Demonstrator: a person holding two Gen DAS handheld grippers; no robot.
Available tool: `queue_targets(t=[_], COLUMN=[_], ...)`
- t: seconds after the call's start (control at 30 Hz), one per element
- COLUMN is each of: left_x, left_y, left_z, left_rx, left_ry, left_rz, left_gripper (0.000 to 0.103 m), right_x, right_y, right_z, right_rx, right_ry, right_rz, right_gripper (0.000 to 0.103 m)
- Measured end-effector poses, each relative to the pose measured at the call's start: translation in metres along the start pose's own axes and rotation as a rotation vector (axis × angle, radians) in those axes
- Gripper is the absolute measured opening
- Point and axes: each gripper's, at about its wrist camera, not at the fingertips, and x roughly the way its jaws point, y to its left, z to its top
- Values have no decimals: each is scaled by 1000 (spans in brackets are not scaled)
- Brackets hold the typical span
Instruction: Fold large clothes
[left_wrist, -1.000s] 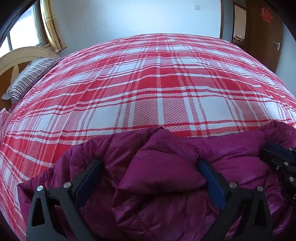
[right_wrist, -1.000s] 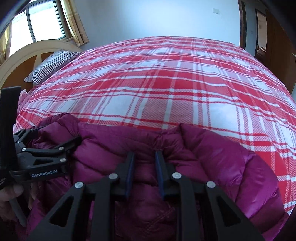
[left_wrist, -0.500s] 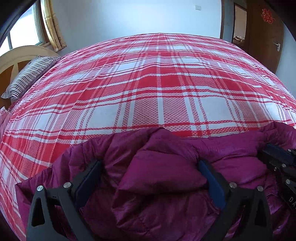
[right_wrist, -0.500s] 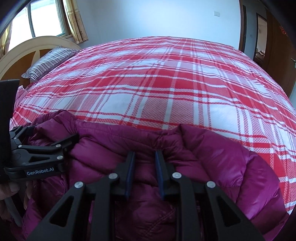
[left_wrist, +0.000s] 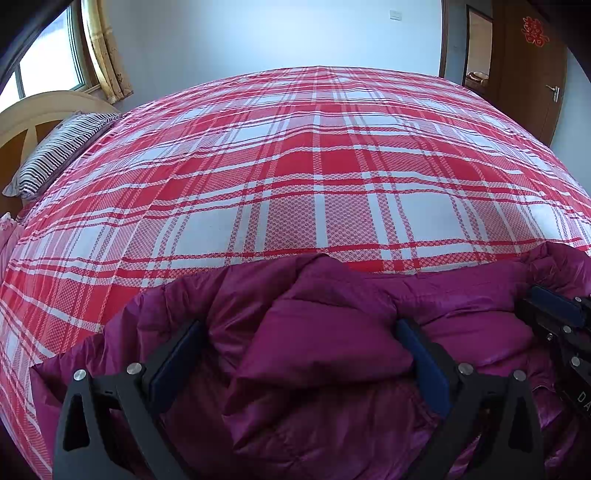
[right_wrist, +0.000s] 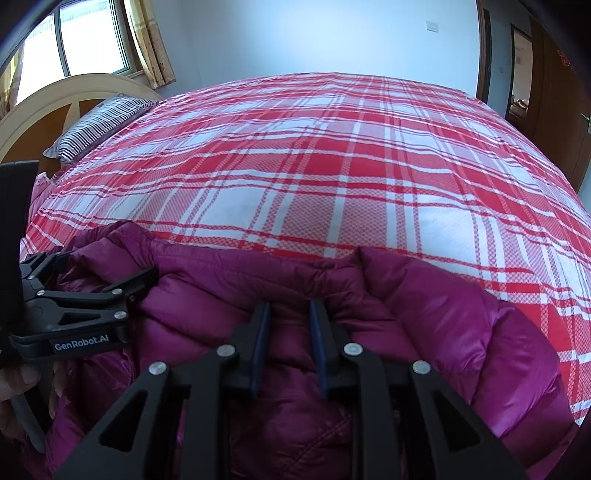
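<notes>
On the near edge of the bed, w/ its red-and-white plaid cover, lies a purple puffy jacket, bunched and partly folded over itself. Left gripper sits low over the jacket's left part, jaws spread wide apart, a thick fold of fabric bulging up between them; fingers not pressing it. Right gripper is on the jacket's middle-right, near the top edge, jaws drawn close w/ a narrow gap and a ridge of purple fabric pinched between the blue pads. From the right wrist view the left gripper shows at far left, a bare hand under it. A striped pillow rests at the headboard, far left, well apart from the jacket. Window w/ yellow curtain behind; brown door at far right. No containers in view
</notes>
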Motion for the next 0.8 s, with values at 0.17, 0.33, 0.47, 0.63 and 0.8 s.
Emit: queue_targets(t=[0.17,0.33,0.47,0.63,0.8], left_x=[0,0,0,0,1], left_y=[-1,-2,-2,-2,-1], left_z=[0,0,0,0,0], left_rx=[1,2,2,1,0], left_ry=[0,0,0,0,0], left_rz=[3,4,6,5,3], left_gripper=[103,103,103,103,103], right_x=[0,0,0,0,1], right_y=[0,0,1,0,1], right_z=[0,0,0,0,0], right_rx=[1,1,-1,-4,-6], right_ry=[0,-1,-1,0,0], right_rz=[1,1,0,-5,-6], right_gripper=[23,23,23,23,23])
